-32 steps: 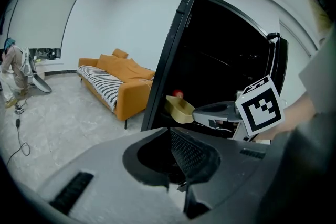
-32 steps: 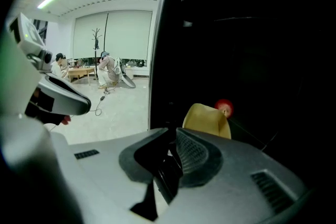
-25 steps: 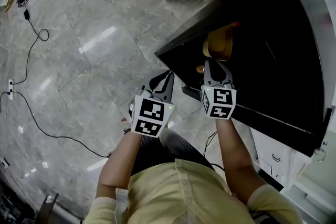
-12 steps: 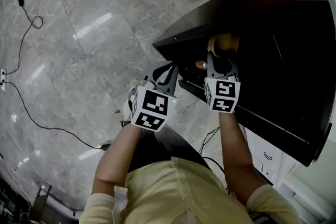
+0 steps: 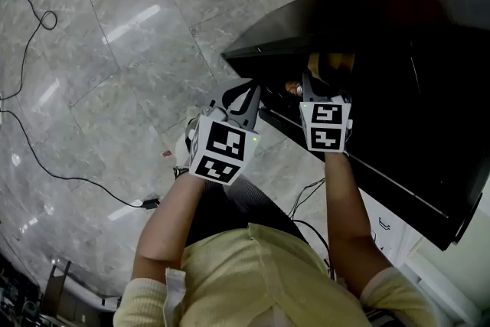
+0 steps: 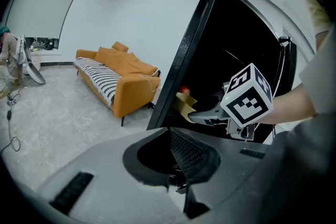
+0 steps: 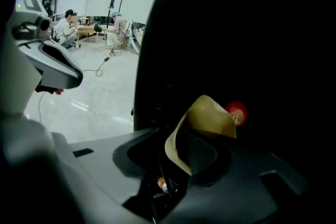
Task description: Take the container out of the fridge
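My right claw (image 5: 321, 84) is pushed into the open black fridge (image 5: 406, 42). Its jaws have just been opening and now stand spread, with the near rim of the tan container (image 7: 207, 118) between them; I can't see the pads pressing on it. The container is inside the dark fridge, close to the front edge, with a small red round thing (image 7: 237, 111) just behind it. My left claw (image 5: 243, 96) hangs outside the fridge, beside its front edge and above the grey marble floor (image 5: 115, 50). Its jaws are apart with nothing between them. An orange sofa (image 6: 123, 86) stands against the far wall, and a black cable (image 5: 46, 165) trails across the floor.
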A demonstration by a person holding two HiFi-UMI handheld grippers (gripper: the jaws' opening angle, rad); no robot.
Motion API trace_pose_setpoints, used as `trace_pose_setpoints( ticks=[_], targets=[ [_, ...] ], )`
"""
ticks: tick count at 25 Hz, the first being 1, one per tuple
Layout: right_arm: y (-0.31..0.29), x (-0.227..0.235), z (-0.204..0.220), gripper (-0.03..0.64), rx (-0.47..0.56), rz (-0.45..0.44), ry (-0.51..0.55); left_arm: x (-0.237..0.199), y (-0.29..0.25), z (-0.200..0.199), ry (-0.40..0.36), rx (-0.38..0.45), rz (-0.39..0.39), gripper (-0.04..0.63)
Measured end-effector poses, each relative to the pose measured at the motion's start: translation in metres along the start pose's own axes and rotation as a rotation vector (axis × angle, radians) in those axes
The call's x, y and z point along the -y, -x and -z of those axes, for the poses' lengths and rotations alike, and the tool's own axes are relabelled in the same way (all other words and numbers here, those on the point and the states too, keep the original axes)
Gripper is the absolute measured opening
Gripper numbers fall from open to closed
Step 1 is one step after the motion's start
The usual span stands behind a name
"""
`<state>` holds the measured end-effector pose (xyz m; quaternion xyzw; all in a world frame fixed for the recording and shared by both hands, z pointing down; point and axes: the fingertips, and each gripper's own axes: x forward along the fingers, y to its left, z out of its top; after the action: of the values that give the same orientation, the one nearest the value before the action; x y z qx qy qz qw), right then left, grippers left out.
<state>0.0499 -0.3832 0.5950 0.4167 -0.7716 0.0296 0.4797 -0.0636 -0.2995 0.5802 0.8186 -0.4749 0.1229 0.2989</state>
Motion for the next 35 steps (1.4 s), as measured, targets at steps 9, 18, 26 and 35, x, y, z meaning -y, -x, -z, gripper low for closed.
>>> trace_pose_setpoints(
  ticks=[9, 18, 26, 35],
  targets=[
    [-0.016, 0.000, 0.004, 0.116, -0.083, -0.002, 0.017, -0.015, 0.002, -0.003, 0.024, 0.003, -0.004, 0.031],
    [-0.016, 0.002, 0.011, 0.051, -0.087, -0.025, -0.050, -0.017, 0.007, -0.008, 0.009, 0.011, -0.014, 0.031],
    [0.001, -0.003, 0.014, 0.042, -0.063, -0.031, -0.065, -0.004, 0.014, -0.010, -0.011, 0.016, -0.016, 0.031],
    [0.026, -0.019, 0.019, 0.040, -0.034, -0.074, -0.081, 0.023, 0.024, -0.010, -0.037, 0.019, -0.017, 0.031]
  ],
)
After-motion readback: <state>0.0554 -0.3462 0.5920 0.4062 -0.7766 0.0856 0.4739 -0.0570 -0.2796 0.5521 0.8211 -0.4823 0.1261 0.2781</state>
